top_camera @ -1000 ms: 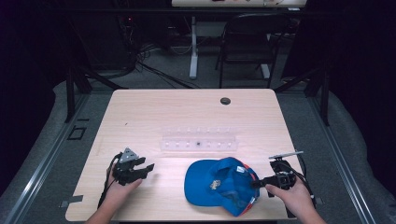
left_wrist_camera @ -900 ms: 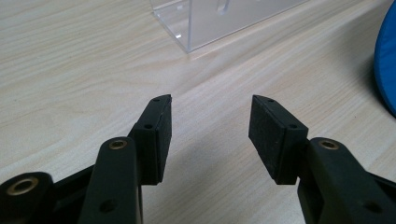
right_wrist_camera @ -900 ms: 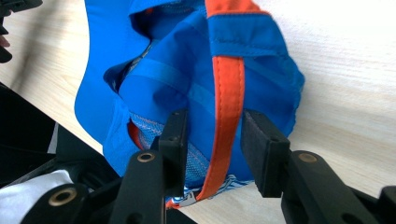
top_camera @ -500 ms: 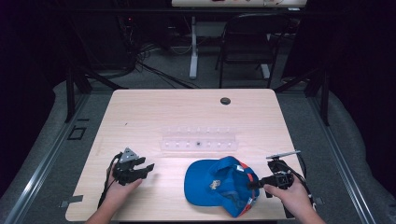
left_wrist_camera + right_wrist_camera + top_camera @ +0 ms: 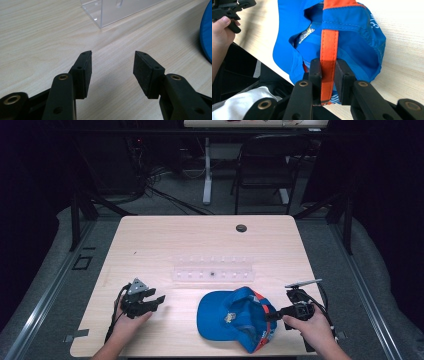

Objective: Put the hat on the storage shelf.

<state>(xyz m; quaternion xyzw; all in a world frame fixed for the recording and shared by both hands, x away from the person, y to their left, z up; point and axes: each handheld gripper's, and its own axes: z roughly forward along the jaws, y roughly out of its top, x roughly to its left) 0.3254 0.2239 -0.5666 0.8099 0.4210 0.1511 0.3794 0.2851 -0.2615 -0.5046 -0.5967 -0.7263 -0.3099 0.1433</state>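
Observation:
A blue cap (image 5: 232, 317) with an orange strap (image 5: 329, 45) lies upside down near the table's front edge, right of centre. My right gripper (image 5: 270, 314) is at the cap's right side. Its jaws have just been closing and are shut on the orange strap, which runs up between the pads (image 5: 328, 72). My left gripper (image 5: 157, 300) rests on the wood at the front left. It stands open (image 5: 112, 67) with nothing between its fingers. The cap's blue edge (image 5: 206, 37) lies well off to the right of it.
A clear plastic rack (image 5: 212, 270) lies across the middle of the table (image 5: 150, 240), just beyond the cap, and its corner (image 5: 117, 10) is ahead of the left gripper. A black grommet (image 5: 241, 228) sits at the far side. A chair (image 5: 260, 165) stands behind the table.
The right gripper has edged slightly in toward the cap's back edge and its jaws have drawn together there. The left hand and the cap have stayed where they were.

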